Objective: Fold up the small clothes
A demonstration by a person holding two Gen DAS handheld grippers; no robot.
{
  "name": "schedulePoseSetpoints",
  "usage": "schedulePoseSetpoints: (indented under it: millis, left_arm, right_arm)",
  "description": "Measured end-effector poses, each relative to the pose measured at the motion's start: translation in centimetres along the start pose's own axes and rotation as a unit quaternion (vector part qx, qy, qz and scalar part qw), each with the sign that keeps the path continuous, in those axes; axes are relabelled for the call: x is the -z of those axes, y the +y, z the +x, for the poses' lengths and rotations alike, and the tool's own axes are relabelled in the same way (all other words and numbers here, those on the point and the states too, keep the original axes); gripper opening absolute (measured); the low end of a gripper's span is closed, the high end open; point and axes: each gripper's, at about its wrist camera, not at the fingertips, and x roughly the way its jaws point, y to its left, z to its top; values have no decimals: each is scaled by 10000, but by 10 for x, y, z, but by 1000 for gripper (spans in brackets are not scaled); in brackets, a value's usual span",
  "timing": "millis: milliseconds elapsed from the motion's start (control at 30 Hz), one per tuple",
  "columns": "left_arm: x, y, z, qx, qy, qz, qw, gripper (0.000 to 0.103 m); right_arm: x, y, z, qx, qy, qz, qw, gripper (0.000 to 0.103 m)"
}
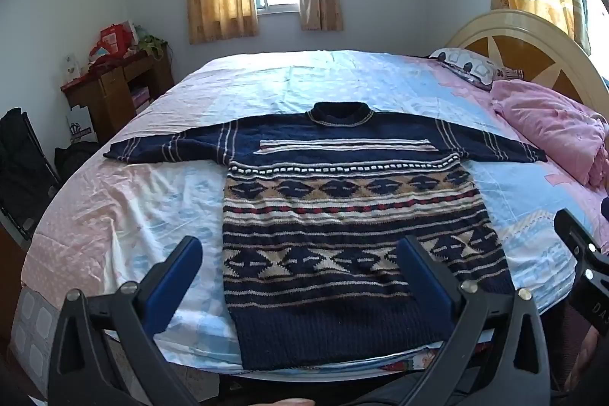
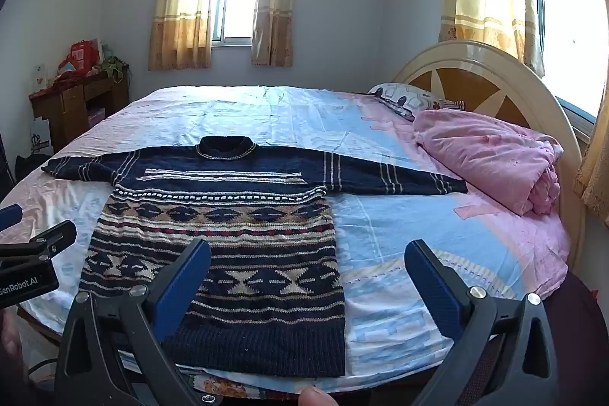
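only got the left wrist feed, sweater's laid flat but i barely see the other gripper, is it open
Observer: Yes. The right gripper stands wide open and empty above the sweater hem.
Operator: what's under its right finger
Observer: Bare bedsheet; only its left finger overlaps the knit.
Operator: is the right sleeve clear of that pink quilt
Observer: The right sleeve cuff ends just short of the pink quilt, with sheet showing between.
Operator: left gripper seen from there?
Observer: Only part of the left gripper shows, at that view's left edge.
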Motion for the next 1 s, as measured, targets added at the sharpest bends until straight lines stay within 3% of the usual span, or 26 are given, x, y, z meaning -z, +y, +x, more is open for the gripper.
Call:
schedulePoseSetpoints:
  millis: [1000]
  left_arm:
    - [-1, 5, 2, 12, 57, -75, 10000, 103]
  right_arm:
    - [-5, -14, 3, 25, 32, 158, 9999, 102]
